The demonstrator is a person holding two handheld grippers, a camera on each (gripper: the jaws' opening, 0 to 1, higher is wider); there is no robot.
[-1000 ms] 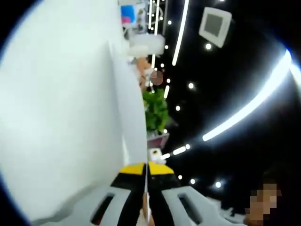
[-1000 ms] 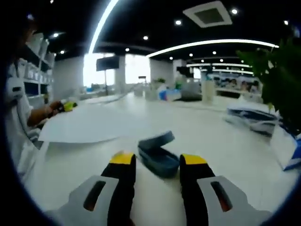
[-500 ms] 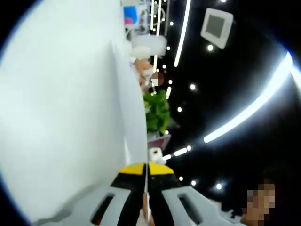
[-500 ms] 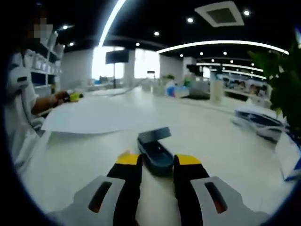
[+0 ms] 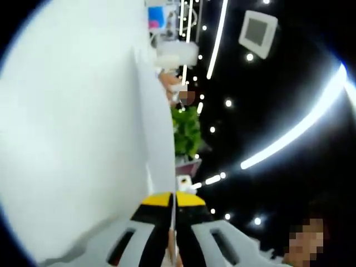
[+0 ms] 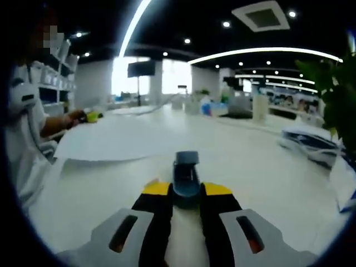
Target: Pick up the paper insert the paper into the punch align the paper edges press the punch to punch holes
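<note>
My left gripper (image 5: pixel 173 200) is shut on a white sheet of paper (image 5: pixel 156 128), which I see edge-on running away from the jaws. In the right gripper view the same paper (image 6: pixel 111 146) hovers flat just above the white table (image 6: pixel 267 167) at the left. The left gripper (image 6: pixel 90 117) holds its far corner there, in a person's hand. A dark blue hole punch (image 6: pixel 186 177) stands on the table with its lever raised. My right gripper (image 6: pixel 187 189) has its yellow-tipped jaws pressed against both sides of the punch.
A green plant (image 6: pixel 334 94) and some packaged goods (image 6: pixel 308 142) stand at the right of the table. The person's white sleeve (image 6: pixel 25 128) and shelves fill the left edge. The left gripper view is rolled, with the plant (image 5: pixel 186 130) and ceiling lights at its right.
The right jaws have closed in from wide apart onto the punch, which now sits centred between them. The left gripper still holds the paper as before.
</note>
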